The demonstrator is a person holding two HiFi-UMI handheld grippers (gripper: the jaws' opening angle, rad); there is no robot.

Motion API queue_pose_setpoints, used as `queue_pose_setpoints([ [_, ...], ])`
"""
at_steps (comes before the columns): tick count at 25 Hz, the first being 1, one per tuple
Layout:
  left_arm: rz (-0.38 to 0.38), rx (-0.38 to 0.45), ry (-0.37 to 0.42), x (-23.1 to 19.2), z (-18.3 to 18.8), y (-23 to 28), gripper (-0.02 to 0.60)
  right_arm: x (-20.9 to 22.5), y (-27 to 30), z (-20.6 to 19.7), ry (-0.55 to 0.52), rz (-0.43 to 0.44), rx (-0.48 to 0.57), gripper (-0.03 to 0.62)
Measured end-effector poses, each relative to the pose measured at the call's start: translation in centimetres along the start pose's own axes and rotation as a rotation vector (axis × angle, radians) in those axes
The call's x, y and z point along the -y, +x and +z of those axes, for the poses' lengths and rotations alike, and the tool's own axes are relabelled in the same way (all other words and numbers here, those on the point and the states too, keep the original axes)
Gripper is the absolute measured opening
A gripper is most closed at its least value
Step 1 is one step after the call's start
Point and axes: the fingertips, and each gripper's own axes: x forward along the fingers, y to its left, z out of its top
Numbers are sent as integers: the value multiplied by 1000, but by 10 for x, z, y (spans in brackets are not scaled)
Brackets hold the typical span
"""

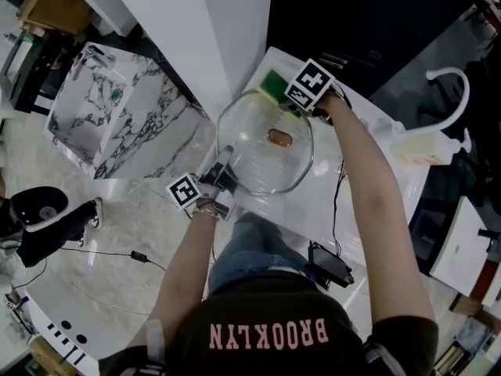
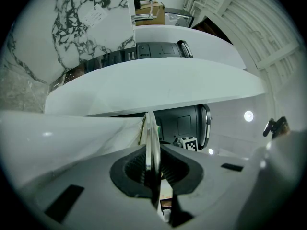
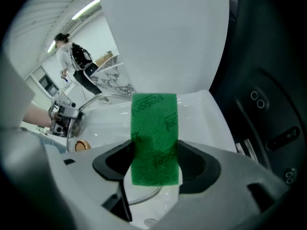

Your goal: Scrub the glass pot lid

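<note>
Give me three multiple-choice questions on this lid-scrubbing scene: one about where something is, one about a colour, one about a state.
1. Where is the scouring pad relative to the glass lid?
A. at its far rim
B. on its middle
C. at its near rim

2. What colour is the scouring pad?
A. yellow
B. green
C. blue

3. What state is the left gripper in?
A. open and empty
B. shut on the glass lid's edge
C. shut on the scouring pad

Answers:
1 A: the head view shows the pad at the rim farthest from the person.
2 B: it looks green in two views.
3 B: the lid's edge sits clamped between its jaws.
</note>
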Motion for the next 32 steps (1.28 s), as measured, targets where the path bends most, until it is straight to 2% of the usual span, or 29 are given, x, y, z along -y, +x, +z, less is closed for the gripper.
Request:
queue_pose_setpoints([
  [5,-10,4,-13,3,0,0,21,-23,-38,33,-41,34,146,272],
  [10,-6,3,-9,2,0,-1,21,-55,-54,48,-104,69,194,273],
  [15,-6,4,-7,1,0,0,21,-71,-31,42,-96,102,144,273],
  [23,-5,9,-3,0,0,-1,21,-71,4,24,116,170,30,273],
  [26,-8,16,-2,1,2,0,21,-72,8,19,145,184,-31,273],
  [32,-5,62,24,2,5,-1,21,-64,9,6,223,165,-72,273],
])
